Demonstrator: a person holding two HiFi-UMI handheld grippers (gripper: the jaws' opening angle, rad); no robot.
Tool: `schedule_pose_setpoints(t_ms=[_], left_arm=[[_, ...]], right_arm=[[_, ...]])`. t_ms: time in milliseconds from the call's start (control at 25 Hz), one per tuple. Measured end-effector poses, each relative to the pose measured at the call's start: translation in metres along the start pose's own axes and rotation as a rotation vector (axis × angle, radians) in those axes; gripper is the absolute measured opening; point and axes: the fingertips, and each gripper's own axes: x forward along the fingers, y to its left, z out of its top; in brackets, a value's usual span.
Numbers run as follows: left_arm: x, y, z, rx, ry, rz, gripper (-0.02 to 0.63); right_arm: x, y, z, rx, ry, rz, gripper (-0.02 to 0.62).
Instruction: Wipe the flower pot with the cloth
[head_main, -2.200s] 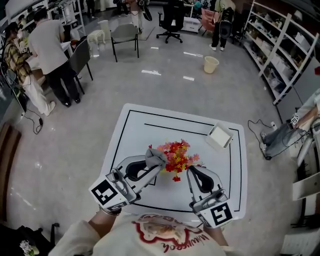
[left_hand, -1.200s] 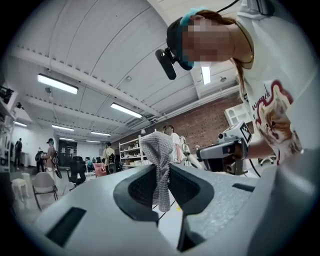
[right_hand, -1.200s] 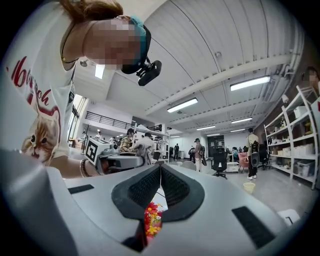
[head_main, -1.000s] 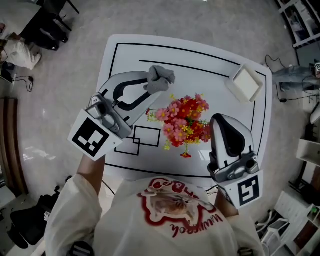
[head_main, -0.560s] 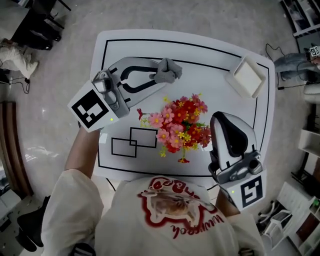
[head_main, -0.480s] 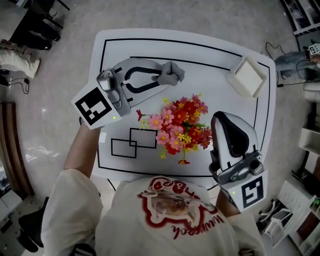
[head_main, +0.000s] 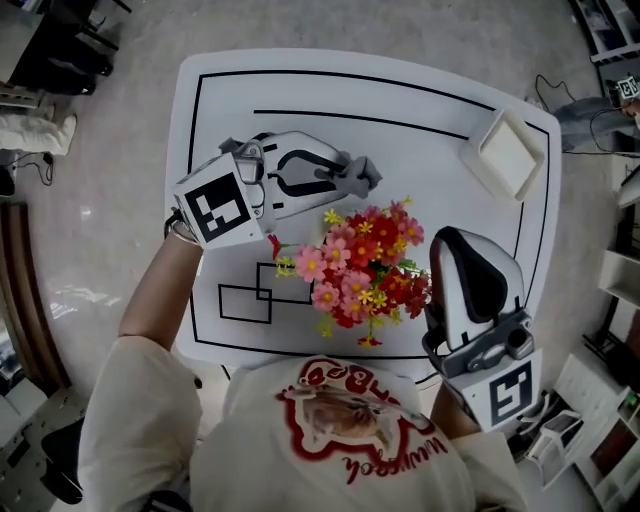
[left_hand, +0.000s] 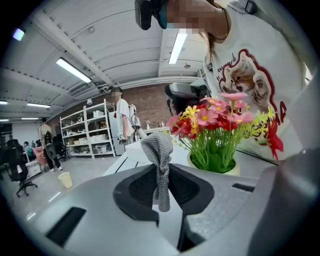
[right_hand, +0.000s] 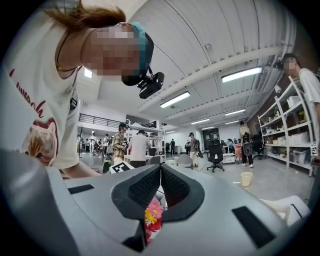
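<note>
My left gripper, jaws pinched on the grey cloth, hangs just far-left of the flower pot mid-surface, my right gripper shut and empty at its right — wiping, I judge, not yet begun — next the cloth must go below the flowers onto the pot's wall.

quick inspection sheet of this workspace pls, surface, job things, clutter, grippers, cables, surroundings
surface: white table with black marked outlines, on a grey floor
job's things: flower pot holding red, pink and yellow flowers; grey cloth pinched in the left jaws
clutter: white square tray at the table's far right corner
grippers: left gripper shut on the cloth; right gripper shut, empty, beside the flowers
cables: black cable on the floor beyond the tray
surroundings: shelving, people, office chairs
</note>
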Motion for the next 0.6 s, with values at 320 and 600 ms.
schedule_pose_setpoints(t_ms=[320, 600], left_arm=[[0.017, -0.018, -0.021, -0.014, 0.005, -0.101, 0.055], [0.029, -0.03, -0.032, -0.007, 0.027, -0.175, 0.055]], right_arm=[[0.003, -0.002, -0.004, 0.008, 0.006, 0.002, 0.003], [0.006, -0.01, -0.003, 0.054, -0.011, -0.02, 0.003]])
